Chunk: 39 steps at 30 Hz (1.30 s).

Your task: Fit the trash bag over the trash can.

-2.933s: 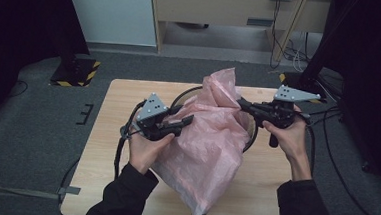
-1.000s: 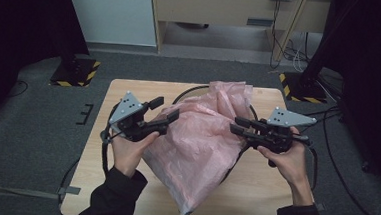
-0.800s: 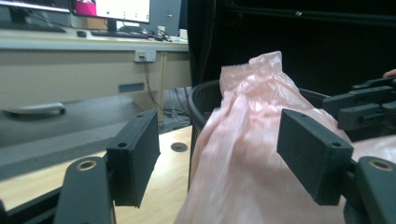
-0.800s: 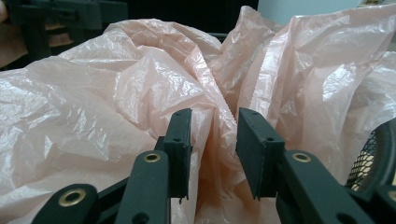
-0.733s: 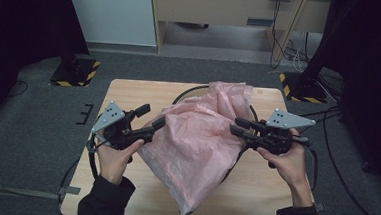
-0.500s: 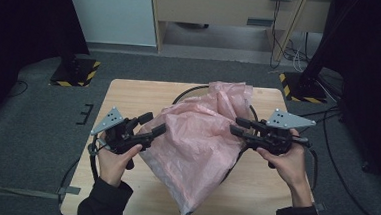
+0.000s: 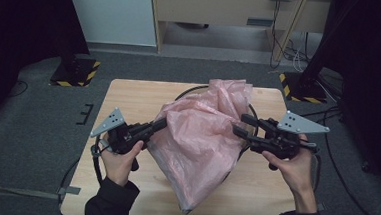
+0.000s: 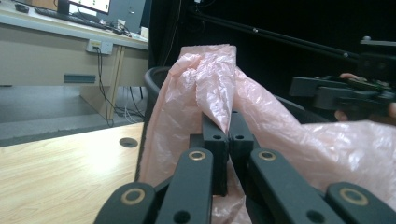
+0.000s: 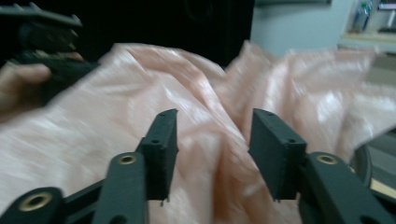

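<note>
1. Bag: pink plastic, draped over a dark round bin mid-counter.
2. My left gripper is clenched on the bag's edge, I judge to spread it.
3. My right gripper is released, jaws apart at the film, poised to pinch.
4. Wooden counter, grey carpet, dim room.

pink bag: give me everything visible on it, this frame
The pink bag is thin, crinkled, translucent plastic, draped over a black round bin on the wooden table. Its upper part bunches over the bin's rim, and the lower end trails toward the table's near edge. The left gripper is shut on a peaked fold at its left side. The right gripper is open, with bag film between its jaws.
</note>
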Each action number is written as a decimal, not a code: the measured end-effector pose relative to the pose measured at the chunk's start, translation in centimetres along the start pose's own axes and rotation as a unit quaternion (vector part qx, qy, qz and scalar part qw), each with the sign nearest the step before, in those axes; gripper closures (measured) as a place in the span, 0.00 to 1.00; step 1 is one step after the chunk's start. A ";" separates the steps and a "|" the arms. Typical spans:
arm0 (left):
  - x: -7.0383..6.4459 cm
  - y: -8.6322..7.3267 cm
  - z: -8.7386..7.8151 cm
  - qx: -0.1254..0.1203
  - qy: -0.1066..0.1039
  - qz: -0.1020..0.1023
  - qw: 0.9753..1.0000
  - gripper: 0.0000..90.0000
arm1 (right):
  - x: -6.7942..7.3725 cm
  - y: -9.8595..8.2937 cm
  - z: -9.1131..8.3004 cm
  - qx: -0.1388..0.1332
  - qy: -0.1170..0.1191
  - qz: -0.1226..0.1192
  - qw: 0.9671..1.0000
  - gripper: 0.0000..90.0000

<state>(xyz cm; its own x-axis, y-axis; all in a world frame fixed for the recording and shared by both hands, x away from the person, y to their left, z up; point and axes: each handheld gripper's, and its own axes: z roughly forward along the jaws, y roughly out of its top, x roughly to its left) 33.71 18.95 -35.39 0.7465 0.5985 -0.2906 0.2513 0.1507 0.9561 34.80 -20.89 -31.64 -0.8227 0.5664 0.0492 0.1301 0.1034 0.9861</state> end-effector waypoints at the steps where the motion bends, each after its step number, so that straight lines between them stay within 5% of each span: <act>1: -0.5 0.4 0.2 0.003 0.006 -0.002 1.000 0.99 | 0.4 0.2 -0.3 -0.006 0.006 0.001 1.000 0.50; 9: -1.1 0.9 0.8 0.009 0.025 -0.014 1.000 0.99 | 3.5 0.4 -1.0 -0.026 0.062 0.004 0.998 0.40; 14: -1.1 1.0 1.0 0.010 0.027 -0.018 0.999 0.99 | 5.7 -0.6 -0.2 -0.003 0.090 -0.005 0.996 0.40; 21: -0.9 1.0 1.1 0.010 0.025 -0.018 0.999 0.99 | 6.0 -1.3 0.8 0.031 0.110 -0.011 0.993 0.80; 25: -0.8 1.1 1.0 0.009 0.020 -0.013 1.000 0.97 | 6.1 -1.1 0.8 0.023 0.115 -0.003 0.993 0.90; 30: -0.7 1.6 0.9 -0.013 0.006 0.008 1.000 0.86 | 5.7 -0.3 0.4 -0.008 0.100 0.008 0.995 0.96; 35: -0.9 2.6 0.8 -0.047 -0.010 0.032 0.998 0.69 | 4.2 1.1 0.0 -0.061 0.039 0.032 0.997 0.97; 39: -1.0 3.2 1.0 -0.065 -0.001 0.043 0.997 0.56 | 2.9 1.7 0.0 -0.084 -0.013 0.031 0.996 0.97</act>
<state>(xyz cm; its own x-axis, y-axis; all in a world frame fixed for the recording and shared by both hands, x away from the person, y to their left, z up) 34.35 18.09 -32.09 0.7638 0.6116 -0.2063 0.1032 0.1998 0.9744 32.60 -19.09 -29.81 -0.8017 0.5880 0.1079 0.0836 -0.0685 0.9941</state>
